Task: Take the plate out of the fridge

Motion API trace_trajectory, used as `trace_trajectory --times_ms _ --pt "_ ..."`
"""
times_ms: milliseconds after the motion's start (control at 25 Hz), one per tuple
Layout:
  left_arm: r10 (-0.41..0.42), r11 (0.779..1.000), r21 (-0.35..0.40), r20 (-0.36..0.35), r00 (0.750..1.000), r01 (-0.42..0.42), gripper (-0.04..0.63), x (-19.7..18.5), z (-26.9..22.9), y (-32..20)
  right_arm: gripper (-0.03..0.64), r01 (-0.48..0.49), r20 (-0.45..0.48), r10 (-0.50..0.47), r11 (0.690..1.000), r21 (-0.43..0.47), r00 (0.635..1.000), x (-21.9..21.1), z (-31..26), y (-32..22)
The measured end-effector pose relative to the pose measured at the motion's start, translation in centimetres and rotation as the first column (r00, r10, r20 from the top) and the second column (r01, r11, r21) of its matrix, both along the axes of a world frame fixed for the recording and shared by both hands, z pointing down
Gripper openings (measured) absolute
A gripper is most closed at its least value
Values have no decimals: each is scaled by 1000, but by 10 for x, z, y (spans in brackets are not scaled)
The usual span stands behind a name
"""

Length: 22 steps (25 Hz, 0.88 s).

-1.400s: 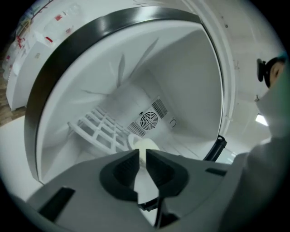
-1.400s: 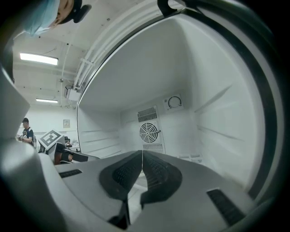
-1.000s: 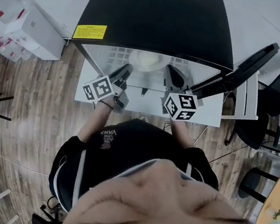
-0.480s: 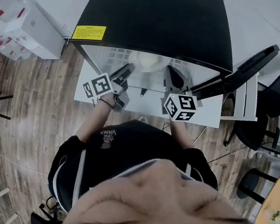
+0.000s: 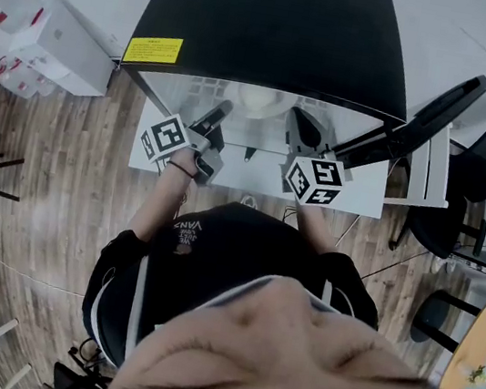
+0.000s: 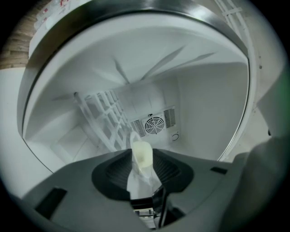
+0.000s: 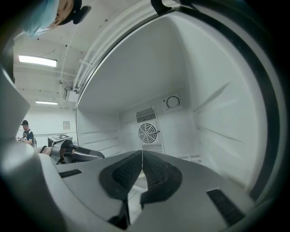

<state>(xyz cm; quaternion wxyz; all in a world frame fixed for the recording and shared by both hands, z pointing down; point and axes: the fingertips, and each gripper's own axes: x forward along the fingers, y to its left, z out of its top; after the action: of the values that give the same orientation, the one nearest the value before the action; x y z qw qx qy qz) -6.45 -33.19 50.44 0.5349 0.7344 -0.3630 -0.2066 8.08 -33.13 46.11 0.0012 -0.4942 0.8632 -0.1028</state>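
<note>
plate (image 5: 257, 101) lies inside the fridge (image 5: 280, 29), near the front of the compartment, with the door (image 5: 427, 114) swung wide to the right.

finding: the left gripper (image 6: 142, 159) has just been opening its jaws. they now stand spread, with the plate's pale rim showing in the gap between the pads. neither pad appears to press on it. against the head view of a second ago, its marker cube (image 5: 165, 139) sits further left and is turned, so the wrist has rolled.

right gripper (image 7: 142, 157) is unchanged. its jaws are pressed together with nothing visible between them, and it hangs just beside the plate.

assessment: nothing grips the plate, and it has not left the fridge. the left jaws look set for a fresh bite on the rim. removal is still outstanding.
</note>
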Motion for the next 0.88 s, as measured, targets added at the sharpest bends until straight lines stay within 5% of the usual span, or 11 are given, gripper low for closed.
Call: trace_trajectory --times_ms 320,640,880 --pt "-3 999 -33 -64 998 1 132 1 1 1 12 1 7 -1 1000 1 1000 1 1 1" --pt "2 999 -40 -4 1000 -2 122 2 7 1 12 0 10 0 1000 1 1000 2 2 2" --pt "-23 997 -79 -36 999 20 87 2 12 1 12 -4 11 4 1000 -4 1000 4 4 2"
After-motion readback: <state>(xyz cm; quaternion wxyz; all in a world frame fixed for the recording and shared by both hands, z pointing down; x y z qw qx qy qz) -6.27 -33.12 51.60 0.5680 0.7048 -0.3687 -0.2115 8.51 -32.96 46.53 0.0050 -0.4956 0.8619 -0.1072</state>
